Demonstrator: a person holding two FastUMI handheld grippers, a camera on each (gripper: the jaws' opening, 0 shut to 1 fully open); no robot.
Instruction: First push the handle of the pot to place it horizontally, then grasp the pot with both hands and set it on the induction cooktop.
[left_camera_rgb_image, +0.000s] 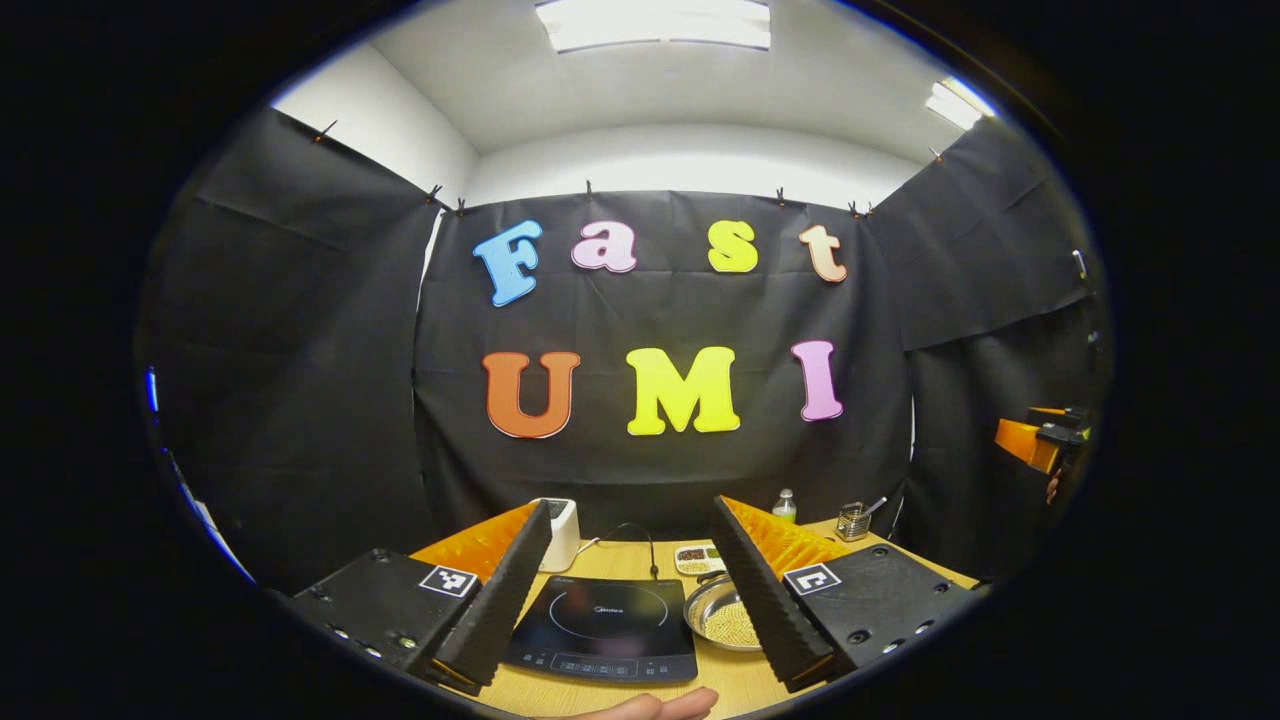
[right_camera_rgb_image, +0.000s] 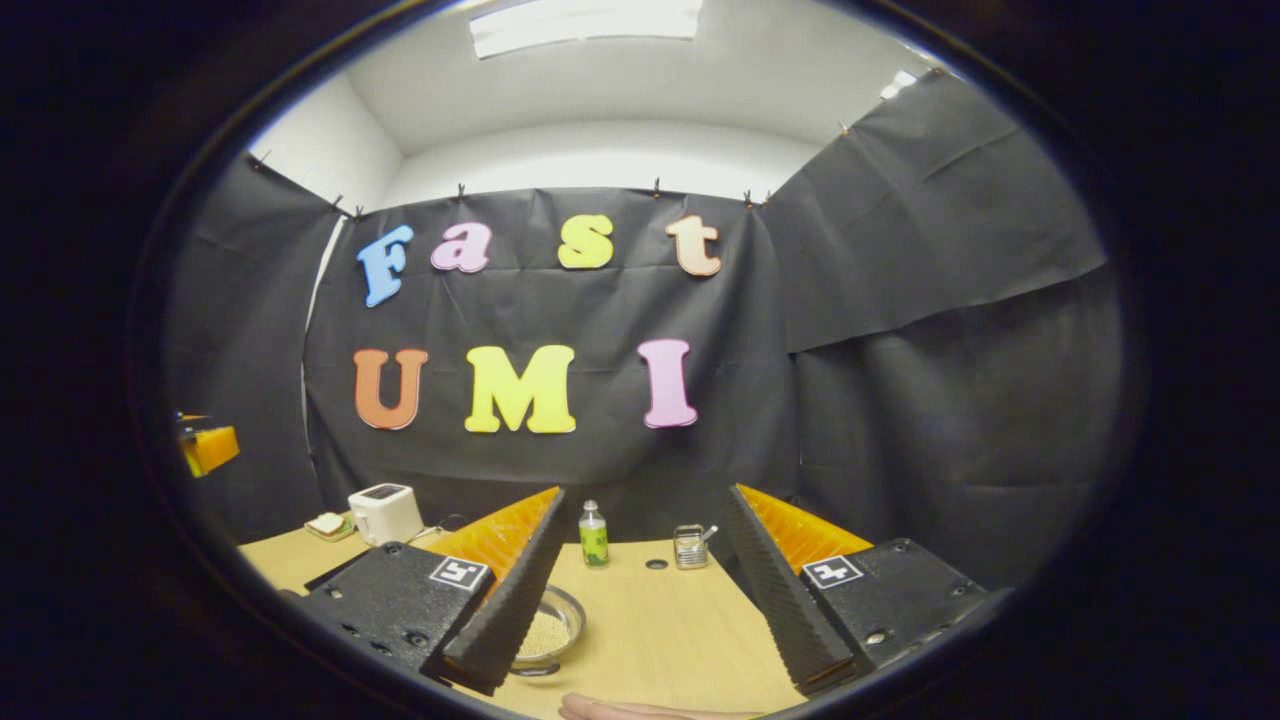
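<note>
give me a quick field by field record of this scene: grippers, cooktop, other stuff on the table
left gripper: open, nothing between its fingers, raised above the near table edge
right gripper: open, holding nothing
induction cooktop: black, flat on the wooden table, nothing on it
metal bowl: right of the cooktop, holds pale grains
white appliance: behind the cooktop, at the wall
green bottle: upright at the back of the table
metal holder: right of the bottle
pot: cannot tell where it is
</note>
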